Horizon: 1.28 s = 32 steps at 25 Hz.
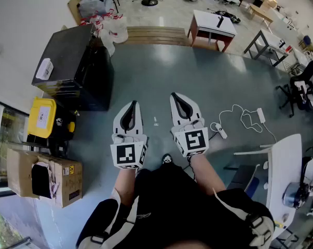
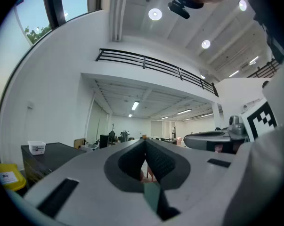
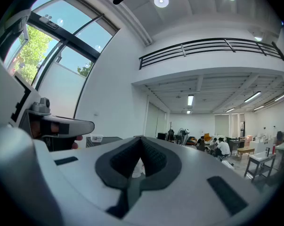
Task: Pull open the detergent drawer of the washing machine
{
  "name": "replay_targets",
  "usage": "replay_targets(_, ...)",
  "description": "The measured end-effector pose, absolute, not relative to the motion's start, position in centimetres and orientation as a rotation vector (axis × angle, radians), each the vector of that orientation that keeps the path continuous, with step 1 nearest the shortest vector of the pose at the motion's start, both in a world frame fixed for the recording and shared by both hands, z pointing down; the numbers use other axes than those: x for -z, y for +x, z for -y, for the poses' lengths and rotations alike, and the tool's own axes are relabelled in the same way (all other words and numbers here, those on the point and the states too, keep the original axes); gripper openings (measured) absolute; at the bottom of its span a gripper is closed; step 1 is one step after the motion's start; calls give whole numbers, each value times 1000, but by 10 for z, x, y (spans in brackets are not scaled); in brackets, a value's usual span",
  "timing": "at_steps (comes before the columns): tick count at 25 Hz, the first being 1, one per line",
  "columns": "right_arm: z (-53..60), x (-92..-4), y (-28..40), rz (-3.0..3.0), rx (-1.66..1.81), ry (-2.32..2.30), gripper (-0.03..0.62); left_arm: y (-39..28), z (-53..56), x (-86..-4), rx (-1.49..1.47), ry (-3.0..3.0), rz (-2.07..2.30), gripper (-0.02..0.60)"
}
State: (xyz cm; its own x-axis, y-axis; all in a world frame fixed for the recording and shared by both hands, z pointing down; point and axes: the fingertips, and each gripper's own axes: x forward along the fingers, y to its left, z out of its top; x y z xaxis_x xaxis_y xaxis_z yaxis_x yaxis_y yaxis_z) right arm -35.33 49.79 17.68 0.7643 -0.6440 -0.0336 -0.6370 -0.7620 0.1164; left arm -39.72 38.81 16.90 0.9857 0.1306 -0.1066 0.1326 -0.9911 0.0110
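Observation:
No washing machine or detergent drawer can be made out in any view. In the head view the person holds both grippers level and side by side over the grey floor. My left gripper [image 1: 131, 104] is shut with nothing between its jaws, and so is my right gripper [image 1: 176, 96]. The left gripper view shows the left gripper [image 2: 145, 141] with its dark pads pressed together, pointing into a large hall. In the right gripper view the right gripper [image 3: 141, 138] is likewise closed and empty. A tall black box [image 1: 76, 69] stands on the floor ahead and to the left.
A yellow-lidded case [image 1: 42, 117] and an open cardboard box [image 1: 44, 175] sit by the left wall. A white cable with a power strip [image 1: 239, 119] lies on the floor at the right, near a white desk [image 1: 283, 165]. A white table [image 1: 212, 24] stands farther ahead.

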Motion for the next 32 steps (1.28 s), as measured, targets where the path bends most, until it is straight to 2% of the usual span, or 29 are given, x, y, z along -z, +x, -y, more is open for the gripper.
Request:
replay_targets(13, -507, -200, -380, 1082, 52, 2900, 12, -413, -416, -200, 77, 3053, -356, 23)
replay_targets(16, -508, -205, -375, 1101, 34, 2905, 84, -406, -418, -204, 55, 3058, -363, 26)
replay_targets(17, -509, -207, -374, 1106, 24, 2901, 111, -404, -420, -207, 41, 3058, -367, 41)
replay_targets(20, -520, -212, -369, 1105, -1, 2904, 158, -395, -433, -215, -17, 3048, -408, 174)
replay_targets(22, -530, -214, -364, 1100, -14, 2912, 170, -389, -441, -218, -33, 3043, -422, 208)
replay_targets(32, -600, -214, -324, 1089, 6, 2906, 192, -349, -492, -210, 6, 3056, -378, 218)
